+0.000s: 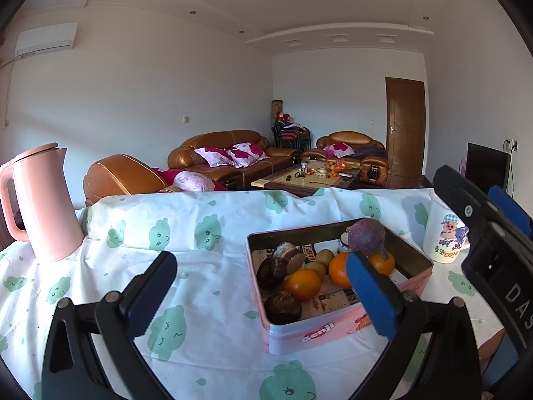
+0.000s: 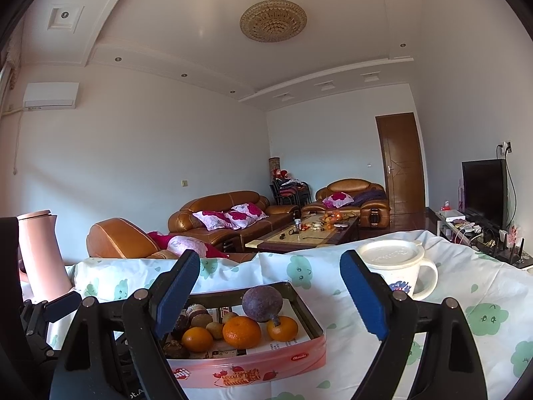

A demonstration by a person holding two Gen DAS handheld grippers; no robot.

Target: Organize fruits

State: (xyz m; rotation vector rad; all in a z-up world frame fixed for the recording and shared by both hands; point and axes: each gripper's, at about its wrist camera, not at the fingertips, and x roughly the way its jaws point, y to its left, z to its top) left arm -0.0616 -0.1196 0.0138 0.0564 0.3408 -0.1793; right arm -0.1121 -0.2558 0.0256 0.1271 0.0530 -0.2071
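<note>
A white tablecloth printed with green cartoon clouds (image 1: 206, 286) is spreading across the lower half of both views, covering the table; a brown leather sofa with pink-flowered cushions (image 1: 230, 156) is sitting beyond it at mid-frame, with a low coffee table (image 1: 309, 175) cluttered with small items to its right and a brown wooden door (image 1: 404, 123) standing at the right; a tall pink plastic kettle with a handle (image 1: 43, 203) is standing upright at the left edge of the left wrist view. A rectangular pink tin box with a dark inner wall (image 1: 336, 333) is lying open at lower centre of the cloth, and it is holding the fruit: a round purple fruit with a stub stem (image 1: 366, 235) is perching on top toward the far side, three orange mandarins (image 1: 303, 284) are clustering below it, with small yellow-brown fruits (image 1: 324, 256) and dark brown round pieces (image 1: 282, 306) to the left. A white lidded mug with a cartoon print (image 2: 394, 271) is standing just beside the tin's right side. The left gripper (image 1: 261, 291) is hovering low in its frame with its blue-padded fingers (image 1: 369, 296) spread wide apart, empty; the right gripper (image 2: 266, 295) is likewise hanging over the tin with fingers (image 2: 175, 288) parted and nothing between them.
</note>
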